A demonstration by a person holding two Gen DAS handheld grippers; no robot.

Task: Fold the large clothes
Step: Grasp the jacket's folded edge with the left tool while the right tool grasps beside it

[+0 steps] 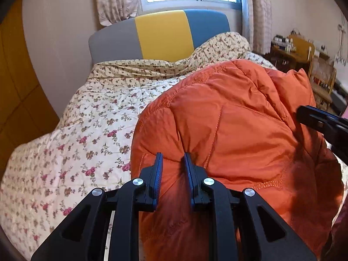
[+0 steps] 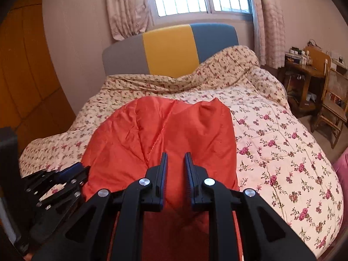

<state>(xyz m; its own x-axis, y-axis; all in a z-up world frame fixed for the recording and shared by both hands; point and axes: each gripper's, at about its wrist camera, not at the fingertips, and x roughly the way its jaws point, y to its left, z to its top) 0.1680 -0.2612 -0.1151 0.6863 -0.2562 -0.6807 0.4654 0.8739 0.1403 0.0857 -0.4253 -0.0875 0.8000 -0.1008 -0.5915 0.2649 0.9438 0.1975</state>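
Observation:
An orange quilted jacket [image 1: 239,119] lies bunched on the bed, raised at its near edge where both grippers hold it. My left gripper [image 1: 173,159] is shut on a puckered fold at the jacket's near left side. The right gripper's black tip [image 1: 306,114] reaches in from the right edge onto the same jacket. In the right wrist view the jacket [image 2: 174,121] looks redder, and my right gripper [image 2: 176,158] is shut on its near edge, with fabric filling the narrow gap. The left gripper [image 2: 69,176] shows low at the left, against the jacket's left side.
A floral quilt [image 2: 282,143] covers the bed, rumpled near the grey, yellow and blue headboard [image 2: 171,47]. A wooden chair [image 2: 332,113] and a cluttered desk [image 2: 304,74] stand at the right. An orange-brown wardrobe door [image 2: 26,69] lines the left wall.

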